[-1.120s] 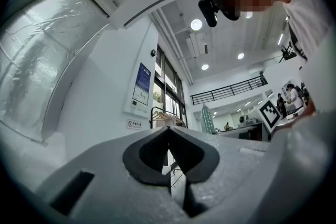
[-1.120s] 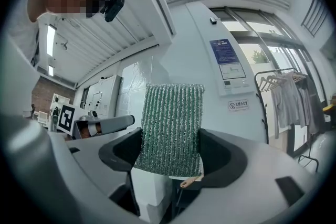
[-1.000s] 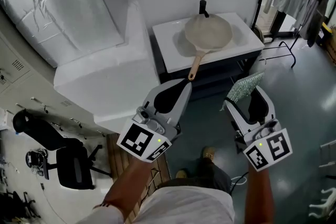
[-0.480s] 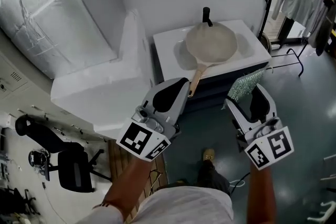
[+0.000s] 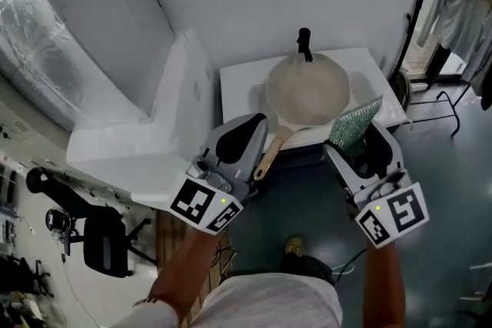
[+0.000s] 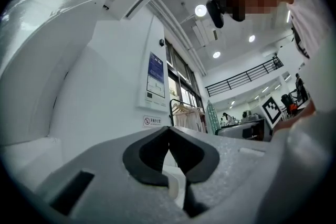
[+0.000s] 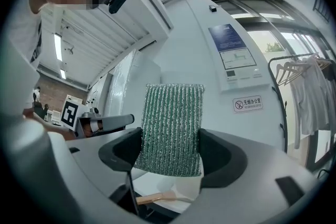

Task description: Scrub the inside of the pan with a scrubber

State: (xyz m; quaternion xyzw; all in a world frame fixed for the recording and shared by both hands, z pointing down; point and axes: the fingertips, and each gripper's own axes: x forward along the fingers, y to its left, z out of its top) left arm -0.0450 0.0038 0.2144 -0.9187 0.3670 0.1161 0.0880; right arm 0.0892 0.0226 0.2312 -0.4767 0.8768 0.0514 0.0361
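The pan (image 5: 306, 92) is lying in the basin of the white surface (image 5: 237, 84) against the wall, its pale inside facing up and its wooden handle (image 5: 269, 156) sticking out over the front edge toward the person. Nothing is touching it, so I am judging the approach to be the step in hand. The right tongs (image 5: 358, 140) are gripping the green scrubber (image 5: 355, 124) upright near the pan's front rim, and the left tongs (image 5: 247, 136) are hovering clenched and empty close to the handle. Next the scrubber is needing to come down into the bowl, and the left tongs would be opening first if they are to steady the handle. The right gripper view is showing the pads pressing both sides of the scrubber and a sliver of handle below. The left gripper view is showing only tips meeting on nothing. The head view alone is giving the whole pan.
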